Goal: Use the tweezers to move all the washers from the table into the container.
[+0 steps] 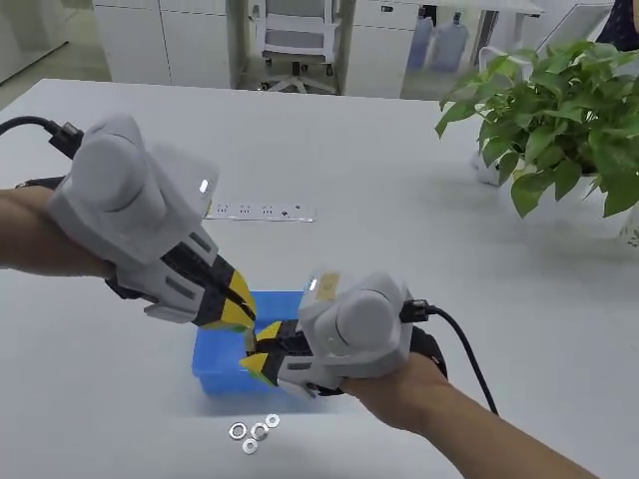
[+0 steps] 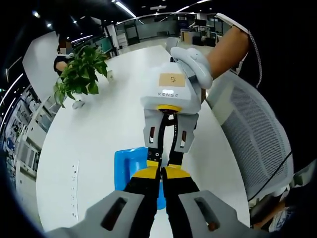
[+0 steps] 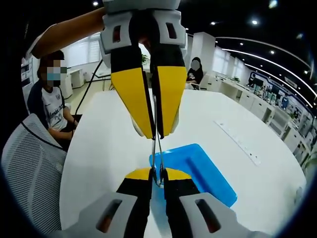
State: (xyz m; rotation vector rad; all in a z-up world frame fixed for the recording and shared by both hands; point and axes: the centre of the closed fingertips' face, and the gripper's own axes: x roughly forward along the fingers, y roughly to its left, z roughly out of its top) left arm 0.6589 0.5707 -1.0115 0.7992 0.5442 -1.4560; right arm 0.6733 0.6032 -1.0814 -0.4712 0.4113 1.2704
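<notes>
Left gripper [image 1: 238, 307] and right gripper [image 1: 258, 361] meet tip to tip over the near wall of the container [image 1: 212, 371], both pinching the tweezers [image 3: 157, 148], whose long axis runs 12-to-6 in the right gripper view. Washers [image 1: 255, 431] lie on the table [image 1: 399, 230] at 6 o'clock from the tips, just outside the container. I judge the right gripper nearer to them.

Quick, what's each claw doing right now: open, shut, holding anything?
Left gripper: closed on the tweezers.
Right gripper: closed on the same tweezers, at their other end.

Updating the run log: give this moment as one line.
left gripper: shut on tweezers | right gripper: shut on tweezers | both over blue container | washers: on table beside it
</notes>
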